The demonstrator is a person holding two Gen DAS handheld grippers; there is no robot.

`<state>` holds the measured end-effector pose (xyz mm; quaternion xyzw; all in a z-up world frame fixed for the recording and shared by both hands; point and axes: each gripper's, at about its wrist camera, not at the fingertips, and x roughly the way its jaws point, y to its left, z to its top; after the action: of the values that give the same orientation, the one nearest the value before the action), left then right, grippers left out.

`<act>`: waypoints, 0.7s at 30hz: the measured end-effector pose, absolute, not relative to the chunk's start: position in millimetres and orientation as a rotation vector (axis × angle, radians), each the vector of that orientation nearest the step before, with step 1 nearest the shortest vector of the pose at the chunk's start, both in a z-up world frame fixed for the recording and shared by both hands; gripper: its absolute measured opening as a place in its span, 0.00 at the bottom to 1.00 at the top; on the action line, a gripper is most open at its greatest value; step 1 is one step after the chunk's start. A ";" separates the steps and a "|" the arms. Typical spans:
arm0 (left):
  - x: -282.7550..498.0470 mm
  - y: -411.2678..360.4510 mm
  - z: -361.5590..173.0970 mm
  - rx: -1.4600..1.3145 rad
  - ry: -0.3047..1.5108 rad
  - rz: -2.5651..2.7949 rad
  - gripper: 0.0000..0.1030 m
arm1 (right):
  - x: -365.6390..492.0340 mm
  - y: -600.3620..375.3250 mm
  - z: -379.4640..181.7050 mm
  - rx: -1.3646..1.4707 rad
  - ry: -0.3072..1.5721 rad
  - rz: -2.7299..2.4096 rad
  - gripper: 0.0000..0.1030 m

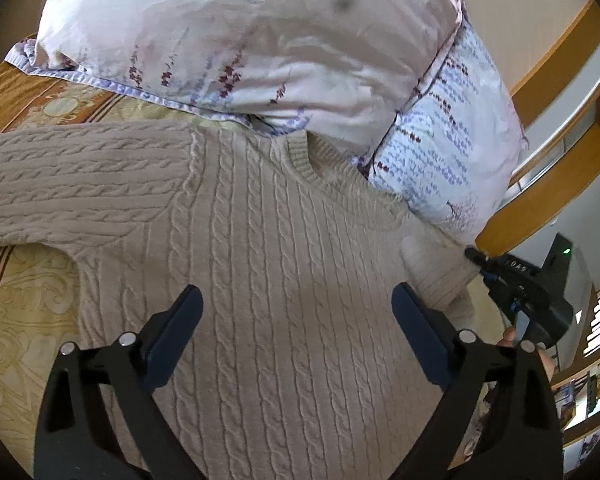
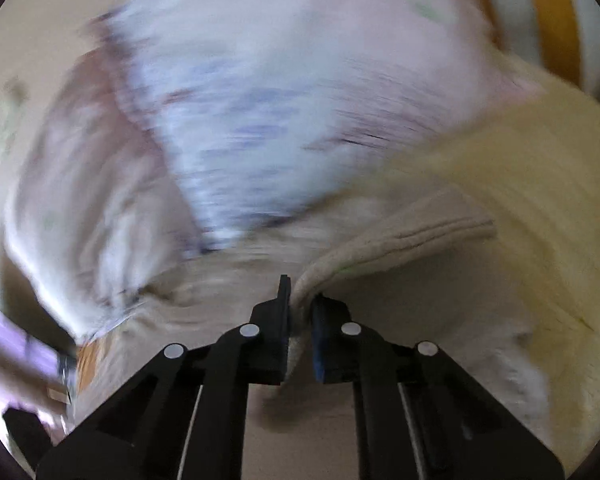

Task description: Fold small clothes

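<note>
The beige sweater (image 1: 260, 248) lies flat on the bed, collar toward the pillows (image 1: 260, 52) at twelve o'clock. The left gripper (image 1: 298, 320) tilts down over its chest, jaws spread wide and empty. At three o'clock, the right gripper (image 2: 300, 312) pinches the sweater's edge.

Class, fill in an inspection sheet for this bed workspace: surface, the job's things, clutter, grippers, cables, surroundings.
Surface: patterned gold bedspread.
Job's things: beige cable-knit sweater lying front up, one sleeve stretched out sideways.
Clutter: two floral pillows at the sweater's collar.
Grippers: left gripper open above the sweater body, holding nothing; right gripper shut on a sweater edge; that view is blurred.
Cables: nothing seen.
Surroundings: wooden bed frame, shelves at the side.
</note>
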<state>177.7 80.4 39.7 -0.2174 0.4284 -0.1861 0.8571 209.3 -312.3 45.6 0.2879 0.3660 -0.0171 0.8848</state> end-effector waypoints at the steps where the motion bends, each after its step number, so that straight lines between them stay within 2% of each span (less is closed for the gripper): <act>1: 177.8 81.9 39.8 -0.466 0.898 -0.393 0.90 | 211.1 -292.6 54.7 0.557 0.744 0.023 0.10; 4: 178.9 85.7 38.0 -0.515 0.898 -0.410 0.86 | 219.7 -226.0 65.1 0.421 0.779 0.219 0.11; 5: 179.4 86.7 36.2 -0.536 0.903 -0.413 0.85 | 222.7 -208.6 62.6 0.395 0.813 0.267 0.14; 7: 180.4 87.6 32.4 -0.563 0.915 -0.416 0.82 | 231.3 -170.5 47.3 0.347 0.932 0.387 0.31; 10: 184.9 87.5 23.2 -0.618 0.951 -0.422 0.78 | 228.6 -160.5 34.8 0.368 1.002 0.440 0.33; 13: 193.5 83.4 11.5 -0.669 1.011 -0.429 0.70 | 217.8 -189.3 34.4 0.471 1.005 0.394 0.42; 21: 220.4 78.7 -1.5 -0.747 1.090 -0.355 0.54 | 151.9 -350.8 -5.8 1.037 0.935 0.007 0.43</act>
<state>220.4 78.7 -1.5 -0.3451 0.5035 -0.1642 0.7749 151.9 -350.8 -5.8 0.4772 0.4306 0.0032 0.7661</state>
